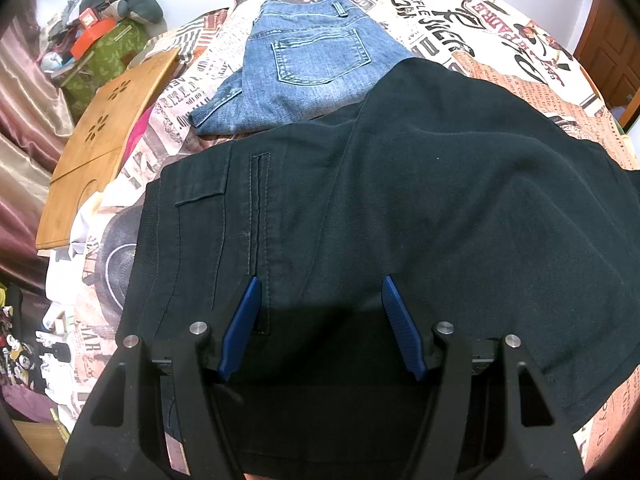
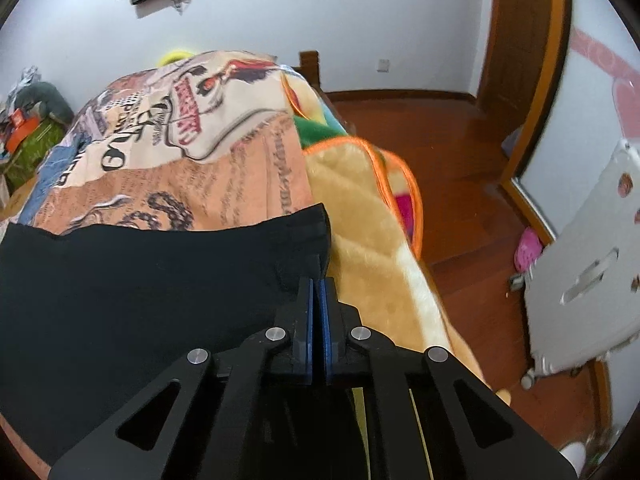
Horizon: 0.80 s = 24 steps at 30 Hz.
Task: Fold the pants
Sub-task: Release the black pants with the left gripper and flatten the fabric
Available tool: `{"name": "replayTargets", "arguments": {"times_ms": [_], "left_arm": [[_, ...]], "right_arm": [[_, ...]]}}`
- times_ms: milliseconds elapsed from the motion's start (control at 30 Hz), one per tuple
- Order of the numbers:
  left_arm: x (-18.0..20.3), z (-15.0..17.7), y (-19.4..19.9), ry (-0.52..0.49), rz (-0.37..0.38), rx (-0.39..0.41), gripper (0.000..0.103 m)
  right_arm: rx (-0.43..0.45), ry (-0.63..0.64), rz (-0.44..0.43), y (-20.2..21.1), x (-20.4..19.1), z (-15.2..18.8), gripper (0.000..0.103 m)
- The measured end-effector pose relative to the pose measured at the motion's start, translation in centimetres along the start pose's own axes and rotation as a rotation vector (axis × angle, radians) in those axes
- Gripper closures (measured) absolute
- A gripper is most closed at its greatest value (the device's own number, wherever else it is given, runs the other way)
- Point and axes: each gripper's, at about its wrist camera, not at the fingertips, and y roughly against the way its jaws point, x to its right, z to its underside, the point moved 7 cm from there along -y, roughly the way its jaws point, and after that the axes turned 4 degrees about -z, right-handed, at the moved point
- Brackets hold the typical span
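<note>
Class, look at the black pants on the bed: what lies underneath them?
The black pants lie on the printed bedspread and overlap the blue jeans' lower edge. Anything else beneath is covered.

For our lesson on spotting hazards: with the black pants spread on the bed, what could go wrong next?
1. The left gripper is open above the black pants, so only the shut right gripper could pull, likely skewing the fold.
2. The right gripper works near the bed edge; the leg might slide onto the yellow blanket.
3. The pants overlap the blue jeans, which might drag along.

A folded pair of blue denim jeans lies on the newspaper-print bedspread near what appears to be a bamboo lap tray.
</note>
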Motion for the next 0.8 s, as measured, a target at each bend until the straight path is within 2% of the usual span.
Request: {"name": "replayTargets", "arguments": {"times_ms": [133,333,400,500,633,800], "left_arm": [[0.0,0.0,0.0,0.002,0.001,0.004,0.039],[-0.2,-0.2,0.2,0.000,0.007,-0.023,0.041],[-0.3,-0.7,0.8,0.001,0.020,-0.034,0.041],[0.0,-1.7,2.5,-0.010,0.025,0.004,0.041],[2.3,-3.3,5.2,-0.069,0.039,0.074,0.041],[6.6,-4.2,5.8,-0.156,0.077,0.093,0.041]], "right_arm": [[0.033,0.019,0.019,0.7,-0.1,-1.0,0.100],[0.003,0.007,0.060,0.5,0.6,-0.7,0.097],[0.002,-0.006,0.033,0.7,0.6,-0.6,0.097],[-0.009,-0.023,-0.023,0.5,0.5,-0.4,0.097],[-0.052,-0.035,-0.043,-1.1,0.5,0.2,0.096],[-0.099,-0.056,-0.062,-2.7,0.5,1.2,0.095]]}}
